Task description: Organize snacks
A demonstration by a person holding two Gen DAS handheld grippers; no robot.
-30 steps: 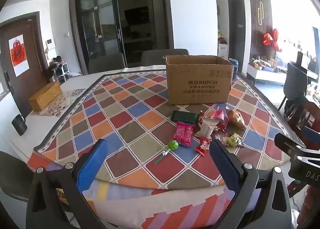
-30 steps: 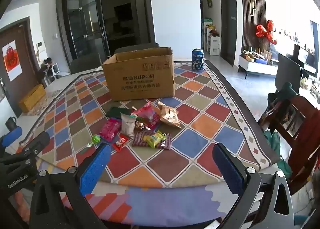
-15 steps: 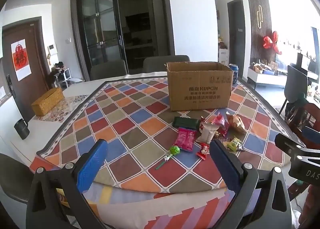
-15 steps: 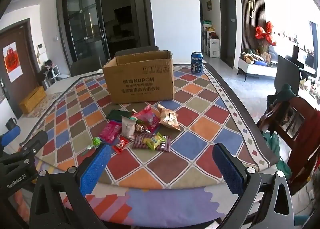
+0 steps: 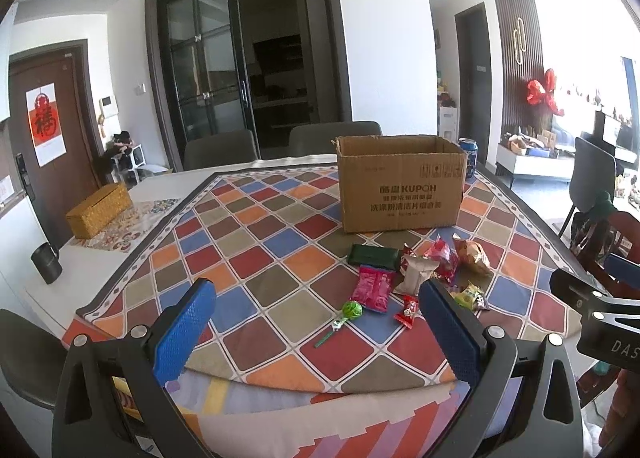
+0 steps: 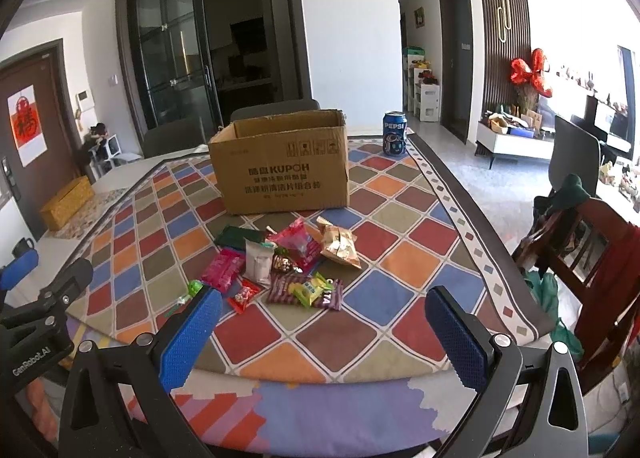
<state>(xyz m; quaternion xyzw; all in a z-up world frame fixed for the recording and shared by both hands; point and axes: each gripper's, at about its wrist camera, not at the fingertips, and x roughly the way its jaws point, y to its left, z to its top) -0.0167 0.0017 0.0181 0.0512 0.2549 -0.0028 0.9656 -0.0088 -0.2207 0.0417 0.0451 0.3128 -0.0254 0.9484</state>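
An open cardboard box (image 5: 400, 194) stands on the checkered tablecloth (image 5: 256, 258); it also shows in the right wrist view (image 6: 280, 174). In front of it lies a pile of snacks: a dark green pack (image 5: 372, 255), a pink pack (image 5: 374, 292), a green lollipop (image 5: 352, 310), a small red candy (image 5: 407, 311), a beige pouch (image 6: 259, 262), a golden bag (image 6: 339, 248) and a purple bar (image 6: 304, 294). My left gripper (image 5: 316, 326) is open and empty at the table's near edge. My right gripper (image 6: 324, 334) is open and empty, right of the left one.
A Pepsi can (image 6: 395, 134) stands right of the box. A woven yellow box (image 5: 98, 210) and a dark mug (image 5: 47, 268) sit on the table's left side. Grey chairs (image 5: 334, 138) stand behind the table, a wooden chair (image 6: 592, 258) at the right.
Both grippers have tilted up and drawn back slightly, so the table and the box sit lower in view. Both stay open and empty. Nothing on the table has moved.
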